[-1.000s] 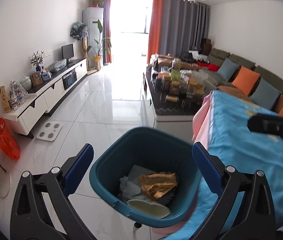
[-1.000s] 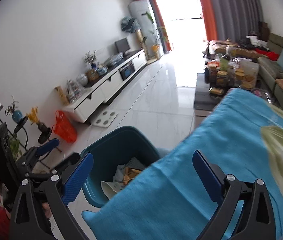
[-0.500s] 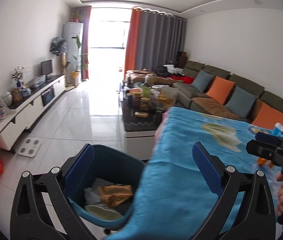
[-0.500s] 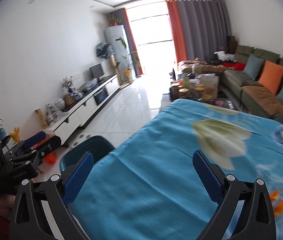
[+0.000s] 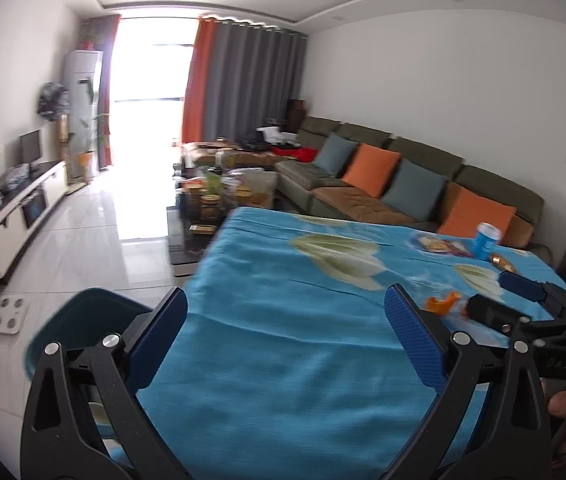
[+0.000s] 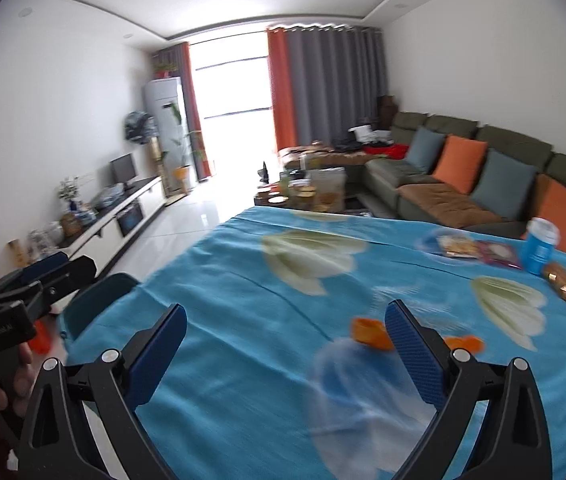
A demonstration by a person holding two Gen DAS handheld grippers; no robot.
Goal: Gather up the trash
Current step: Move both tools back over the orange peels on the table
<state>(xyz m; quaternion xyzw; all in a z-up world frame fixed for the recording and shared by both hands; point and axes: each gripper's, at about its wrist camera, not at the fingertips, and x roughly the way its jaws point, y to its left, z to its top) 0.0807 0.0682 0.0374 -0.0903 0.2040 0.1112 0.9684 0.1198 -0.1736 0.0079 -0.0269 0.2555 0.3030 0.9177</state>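
My right gripper (image 6: 285,354) hangs with its jaws spread wide and nothing between them, low over the blue flowered cloth of the bench (image 6: 243,292). The left gripper (image 5: 287,336) is just as wide and just as empty, held over the near left part of the same cloth. In the left wrist view I can see the right gripper out at the right edge, ahead of me.

The nearest trash to the right gripper is the orange peel (image 6: 371,332), lying just beside and partly behind its right finger, with a second orange scrap (image 6: 465,343) a little further right. Farther off, near the sofa side, sit a blue cup (image 6: 539,250), a brown wrapped item (image 6: 565,282) just beside it, and a flat snack packet (image 6: 471,249). The teal bin (image 6: 99,300) stands on the floor against the bench's left edge, close to the left gripper.

I judge the step in hand to be reaching for the peel. To do it well I would shift the right gripper slightly rightward so the peel sits centred between the fingers, come down until the pads nearly brush the cloth, and close gently so the fabric is not pinched up with it.
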